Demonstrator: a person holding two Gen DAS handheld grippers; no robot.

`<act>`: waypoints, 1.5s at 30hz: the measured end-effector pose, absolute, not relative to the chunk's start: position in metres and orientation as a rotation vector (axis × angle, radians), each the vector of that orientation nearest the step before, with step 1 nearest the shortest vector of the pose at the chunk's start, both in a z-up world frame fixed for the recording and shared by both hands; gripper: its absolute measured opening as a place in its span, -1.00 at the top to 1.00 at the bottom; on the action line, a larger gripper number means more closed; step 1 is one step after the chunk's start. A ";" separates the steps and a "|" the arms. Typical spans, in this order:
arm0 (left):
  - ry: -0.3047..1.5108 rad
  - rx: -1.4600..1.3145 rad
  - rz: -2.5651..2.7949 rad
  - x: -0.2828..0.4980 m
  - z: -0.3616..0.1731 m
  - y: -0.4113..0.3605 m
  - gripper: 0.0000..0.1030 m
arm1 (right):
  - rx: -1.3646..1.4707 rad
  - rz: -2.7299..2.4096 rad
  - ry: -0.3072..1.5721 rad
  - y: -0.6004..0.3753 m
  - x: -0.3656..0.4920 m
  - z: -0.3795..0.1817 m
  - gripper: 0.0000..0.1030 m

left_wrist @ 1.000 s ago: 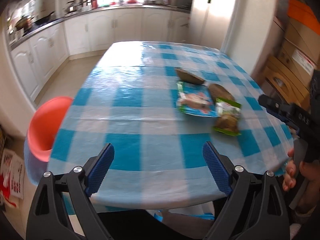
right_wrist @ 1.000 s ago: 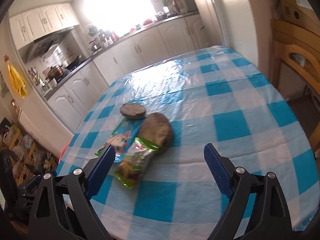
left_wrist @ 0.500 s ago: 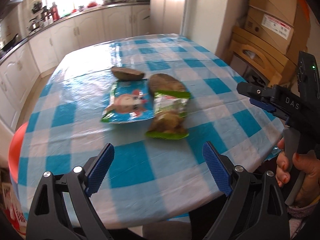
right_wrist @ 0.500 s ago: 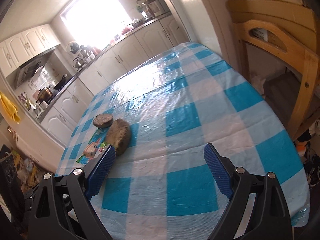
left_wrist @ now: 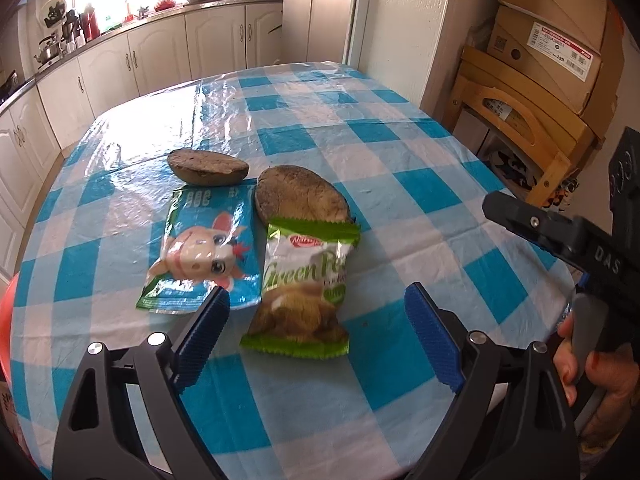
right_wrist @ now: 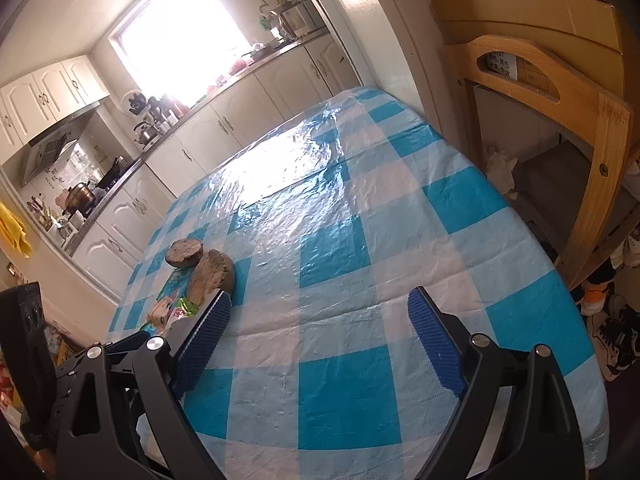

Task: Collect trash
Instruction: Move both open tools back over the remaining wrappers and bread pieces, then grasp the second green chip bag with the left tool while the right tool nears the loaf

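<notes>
A green snack wrapper lies on the blue-checked table, just ahead of my open, empty left gripper. A blue cartoon wrapper lies to its left. Two brown husk halves lie behind them, one touching the green wrapper, one farther back. My right gripper is open and empty over the table's right part; the husks and wrappers sit at its far left. The right gripper's body shows at the right of the left wrist view.
A wooden chair and cardboard boxes stand right of the table. White kitchen cabinets run along the back wall. An orange bin's rim shows at the table's left edge. Shoes lie on the floor.
My left gripper has swung right and moved in close to the wrappers, which now lie just ahead of its fingers. My right gripper has turned right, so the trash slid to its far left.
</notes>
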State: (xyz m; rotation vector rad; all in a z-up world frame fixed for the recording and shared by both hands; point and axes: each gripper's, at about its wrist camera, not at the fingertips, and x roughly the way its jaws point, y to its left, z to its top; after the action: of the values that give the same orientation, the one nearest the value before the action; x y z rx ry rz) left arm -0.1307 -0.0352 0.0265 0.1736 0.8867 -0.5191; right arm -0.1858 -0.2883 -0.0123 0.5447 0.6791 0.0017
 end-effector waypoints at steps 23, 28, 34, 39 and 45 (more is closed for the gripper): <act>0.887 0.102 -0.526 -0.114 0.019 -0.029 0.06 | 0.502 0.024 0.733 -0.273 -0.170 -0.021 -0.73; 0.888 0.068 -0.541 -0.114 0.020 -0.025 0.17 | 0.464 0.044 0.747 -0.262 -0.164 -0.019 -0.73; 0.877 -0.002 -0.542 -0.113 0.027 -0.011 0.21 | 0.400 0.091 0.770 -0.243 -0.152 -0.016 -0.73; 0.845 -0.069 -0.543 -0.114 0.039 0.009 0.23 | 0.324 0.139 0.806 -0.221 -0.136 -0.013 -0.73; 0.799 -0.129 -0.525 -0.114 0.053 0.033 0.23 | 0.255 0.184 0.848 -0.199 -0.113 -0.014 -0.73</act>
State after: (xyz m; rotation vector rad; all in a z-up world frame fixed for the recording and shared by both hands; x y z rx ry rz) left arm -0.1143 0.0326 0.0527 -0.1288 0.7988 -0.5251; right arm -0.1127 -0.1993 -0.0142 0.2555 0.8485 0.1841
